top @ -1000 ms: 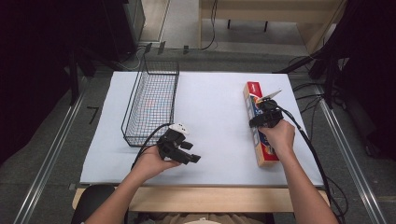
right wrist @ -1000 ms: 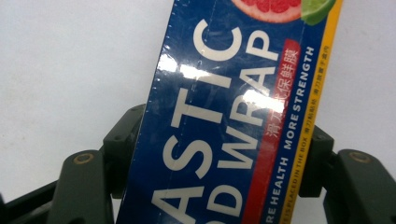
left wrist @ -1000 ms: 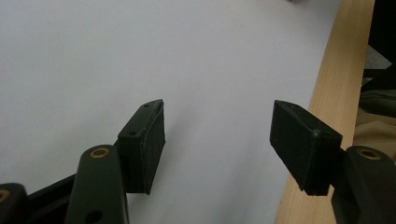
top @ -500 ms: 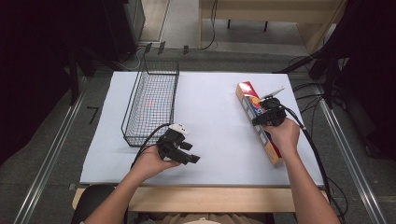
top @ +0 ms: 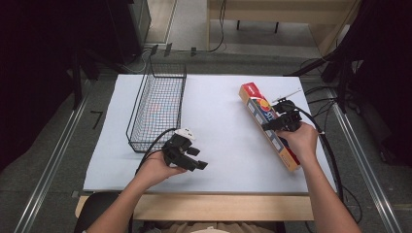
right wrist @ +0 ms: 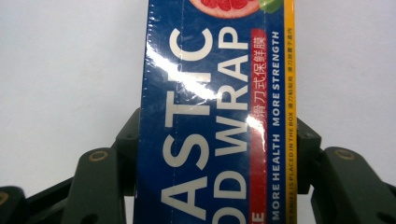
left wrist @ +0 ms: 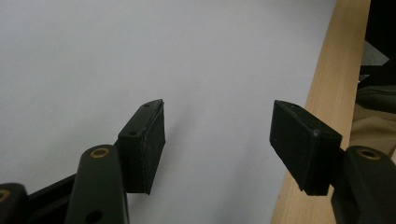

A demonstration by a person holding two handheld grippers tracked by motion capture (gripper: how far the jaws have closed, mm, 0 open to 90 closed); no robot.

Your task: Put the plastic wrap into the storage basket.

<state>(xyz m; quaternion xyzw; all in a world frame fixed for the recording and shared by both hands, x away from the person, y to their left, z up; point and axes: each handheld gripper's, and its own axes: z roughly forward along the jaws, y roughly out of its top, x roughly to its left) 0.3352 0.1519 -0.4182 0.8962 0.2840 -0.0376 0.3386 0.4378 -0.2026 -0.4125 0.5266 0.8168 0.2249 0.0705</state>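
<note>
Right tongs (right wrist: 215,154) clamped across plastic wrap box (right wrist: 215,93); left tongs (left wrist: 219,140) agape

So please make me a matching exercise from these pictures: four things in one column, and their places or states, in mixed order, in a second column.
Things:
1. wire basket
2. plastic wrap box
3. left gripper
4. right gripper

Places or states:
A. open, with nothing between its jaws, near the front edge of the table
B. shut on the long box
C. empty, on the left part of the white table top
D. lying at a slant on the right part of the table

Pairs: 1-C, 2-D, 3-A, 4-B
</note>
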